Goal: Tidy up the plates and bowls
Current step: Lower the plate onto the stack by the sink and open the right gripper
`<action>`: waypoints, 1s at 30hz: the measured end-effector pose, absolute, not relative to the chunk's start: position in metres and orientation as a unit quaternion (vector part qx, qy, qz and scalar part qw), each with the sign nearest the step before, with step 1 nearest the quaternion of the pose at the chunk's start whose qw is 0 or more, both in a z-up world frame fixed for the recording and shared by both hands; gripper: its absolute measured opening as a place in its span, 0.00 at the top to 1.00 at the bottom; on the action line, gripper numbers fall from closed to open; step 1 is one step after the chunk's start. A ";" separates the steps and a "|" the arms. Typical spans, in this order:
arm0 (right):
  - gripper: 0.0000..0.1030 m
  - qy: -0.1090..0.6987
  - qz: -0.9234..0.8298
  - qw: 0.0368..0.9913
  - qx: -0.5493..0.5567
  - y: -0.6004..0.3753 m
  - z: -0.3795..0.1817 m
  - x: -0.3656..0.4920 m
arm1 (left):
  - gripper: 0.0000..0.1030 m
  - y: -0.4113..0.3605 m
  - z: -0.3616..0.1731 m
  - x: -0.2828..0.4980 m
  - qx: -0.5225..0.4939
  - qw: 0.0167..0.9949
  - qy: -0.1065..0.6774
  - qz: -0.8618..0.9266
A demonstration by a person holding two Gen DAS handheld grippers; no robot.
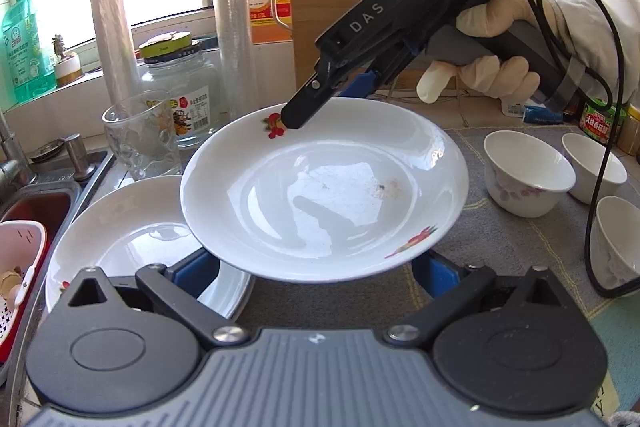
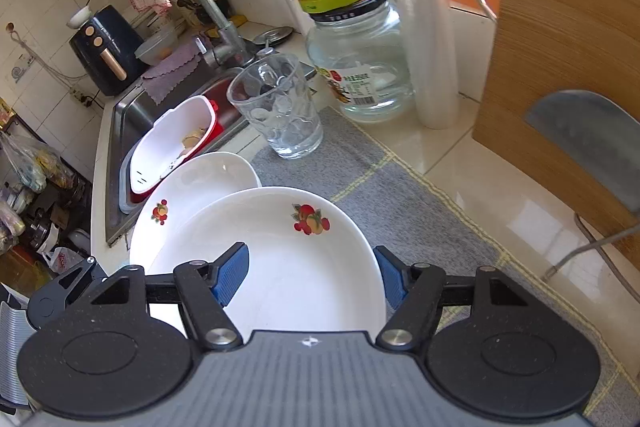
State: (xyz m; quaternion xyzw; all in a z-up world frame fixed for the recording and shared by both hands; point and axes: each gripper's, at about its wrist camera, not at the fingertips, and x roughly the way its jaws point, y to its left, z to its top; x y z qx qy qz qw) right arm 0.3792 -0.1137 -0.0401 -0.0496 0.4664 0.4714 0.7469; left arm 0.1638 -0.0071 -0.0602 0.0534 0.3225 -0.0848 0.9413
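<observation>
A white plate with fruit prints hangs above the counter, partly over a second matching plate that lies by the sink. My right gripper is shut on the raised plate's rim, one finger on the inside and the other under it. My left gripper stands wide at the plate's near edge. The rim hides its tips, so its hold is unclear. Three small white bowls sit upright on the grey mat to the right.
A glass cup, a lidded jar and a cling-film roll stand behind the plates. The sink with a strainer basket lies left. A wooden board leans at the back right.
</observation>
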 end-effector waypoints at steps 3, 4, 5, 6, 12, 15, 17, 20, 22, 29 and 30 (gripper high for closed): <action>0.29 0.466 0.483 0.740 -0.056 -0.092 -0.040 0.376 | 0.02 0.007 -0.058 0.158 0.053 0.942 0.322 -0.072; 0.29 0.466 0.487 0.737 -0.058 -0.084 -0.040 0.374 | 0.02 0.013 -0.058 0.156 0.051 0.943 0.323 -0.067; 0.29 0.466 0.490 0.734 -0.059 -0.077 -0.040 0.373 | 0.02 0.018 -0.058 0.154 0.050 0.942 0.325 -0.062; 0.29 0.466 0.494 0.732 -0.061 -0.070 -0.041 0.371 | 0.02 0.024 -0.058 0.151 0.048 0.943 0.326 -0.057; 0.29 0.468 0.517 0.713 -0.077 -0.024 -0.046 0.361 | 0.02 0.055 -0.058 0.136 0.042 0.942 0.333 -0.029; 0.29 0.469 0.525 0.706 -0.082 -0.004 -0.049 0.357 | 0.02 0.069 -0.059 0.130 0.038 0.941 0.336 -0.016; 0.29 0.471 0.528 0.702 -0.085 0.007 -0.051 0.355 | 0.02 0.077 -0.060 0.126 0.036 0.940 0.340 -0.010; 0.29 0.475 0.527 0.699 -0.091 0.020 -0.056 0.351 | 0.02 0.087 -0.062 0.121 0.033 0.939 0.343 -0.006; 0.29 0.478 0.524 0.698 -0.094 0.026 -0.059 0.350 | 0.01 0.092 -0.063 0.120 0.031 0.938 0.345 -0.006; 0.29 0.489 0.510 0.701 -0.098 0.032 -0.066 0.349 | 0.02 0.101 -0.068 0.123 0.024 0.936 0.350 -0.018; 0.29 0.490 0.508 0.701 -0.099 0.031 -0.067 0.349 | 0.01 0.102 -0.068 0.123 0.025 0.936 0.350 -0.021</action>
